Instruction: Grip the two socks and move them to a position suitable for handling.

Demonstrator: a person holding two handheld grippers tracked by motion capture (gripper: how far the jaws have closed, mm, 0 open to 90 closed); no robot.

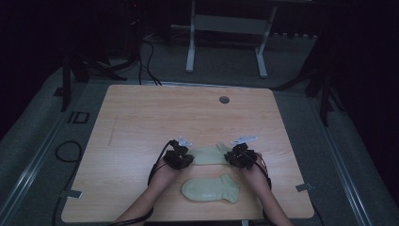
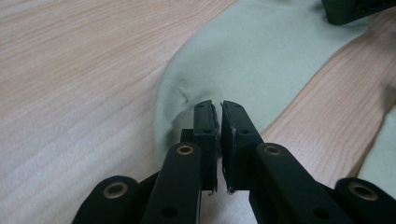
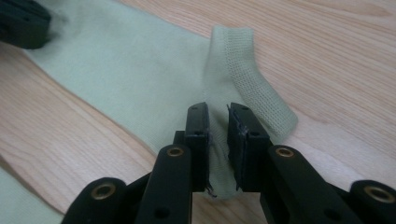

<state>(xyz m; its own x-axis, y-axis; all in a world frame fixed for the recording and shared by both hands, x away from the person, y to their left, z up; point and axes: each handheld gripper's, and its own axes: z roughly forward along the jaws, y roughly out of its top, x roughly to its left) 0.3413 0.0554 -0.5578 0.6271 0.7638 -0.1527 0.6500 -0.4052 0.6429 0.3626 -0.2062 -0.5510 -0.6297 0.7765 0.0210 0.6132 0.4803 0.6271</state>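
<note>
Left gripper (image 1: 178, 157) sits at one end of a pale green sock (image 1: 210, 154), and in the left gripper view its jaws are pressed almost together, a thin slit between them, right over the sock's (image 2: 261, 60) rounded edge; whether fabric is caught in that slit, I cannot tell. Just ahead of those jaws the cloth spreads flat across the wooden table (image 2: 70, 70), and far off at the top corner sits the black tip of the other gripper.

Over to the right gripper (image 1: 241, 156) at the opposite end: in its own view the jaws (image 3: 217, 140) stand a narrow gap apart, with a pinch of sock (image 3: 140, 70) rising between them, so it is nipping the fabric near the ribbed cuff (image 3: 247, 79), which lies folded just to the right of the jaws.

Between the two forearms, nearer the person than both grippers, a second pale green sock (image 1: 211, 188) lies flat on the table (image 1: 141, 117), apart from the first.
</note>
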